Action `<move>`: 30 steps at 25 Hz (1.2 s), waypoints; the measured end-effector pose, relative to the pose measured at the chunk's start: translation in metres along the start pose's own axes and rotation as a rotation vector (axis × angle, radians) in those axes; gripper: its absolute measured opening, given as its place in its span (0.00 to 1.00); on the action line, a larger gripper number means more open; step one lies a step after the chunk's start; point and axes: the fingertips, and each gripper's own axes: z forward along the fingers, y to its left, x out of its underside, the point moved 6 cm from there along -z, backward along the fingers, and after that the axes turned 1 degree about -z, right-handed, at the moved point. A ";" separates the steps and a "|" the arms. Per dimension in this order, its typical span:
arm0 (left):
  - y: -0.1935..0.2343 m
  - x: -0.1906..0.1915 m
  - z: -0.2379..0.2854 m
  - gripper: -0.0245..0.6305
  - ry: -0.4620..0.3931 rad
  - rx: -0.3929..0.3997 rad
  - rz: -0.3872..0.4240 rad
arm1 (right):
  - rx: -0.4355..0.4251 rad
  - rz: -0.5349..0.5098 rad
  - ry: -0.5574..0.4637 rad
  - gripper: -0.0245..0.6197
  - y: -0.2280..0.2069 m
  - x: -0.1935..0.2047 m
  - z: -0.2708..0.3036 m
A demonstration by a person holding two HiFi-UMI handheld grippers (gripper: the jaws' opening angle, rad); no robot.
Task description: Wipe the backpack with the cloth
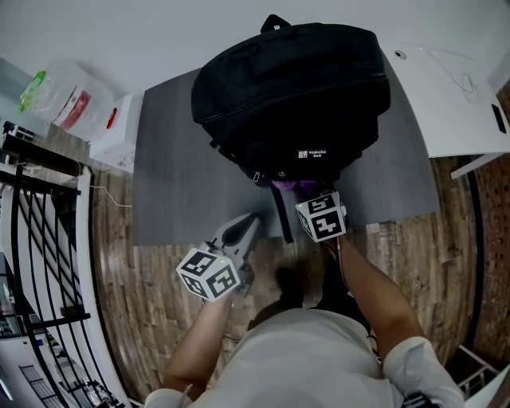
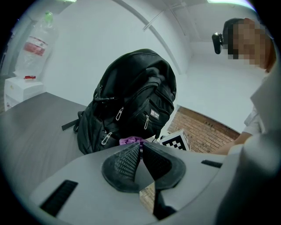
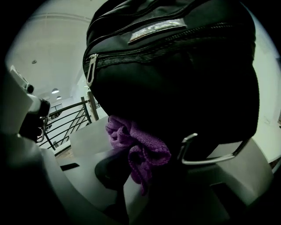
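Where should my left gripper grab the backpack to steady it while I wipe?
Probably the carry handle at the backpack's far end: a thin loop standing clear, while the bulging body looks too wide for the fingers. Bring the left gripper round the backpack's left side.

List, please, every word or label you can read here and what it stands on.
"FASHION", probably: small label on the backpack front; its second line is too small to read.
Red label on the plastic bottle: too blurred to read.
Nothing else is legible.
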 end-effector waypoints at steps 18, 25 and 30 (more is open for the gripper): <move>-0.022 0.008 0.056 0.07 0.049 0.050 0.008 | 0.114 0.043 0.035 0.19 -0.079 0.023 -0.018; -0.029 0.014 0.080 0.07 0.073 0.072 0.019 | 0.154 0.054 0.047 0.19 -0.109 0.030 -0.026; -0.034 0.018 0.098 0.07 0.099 0.087 0.026 | 0.145 0.023 0.048 0.19 -0.114 0.029 -0.029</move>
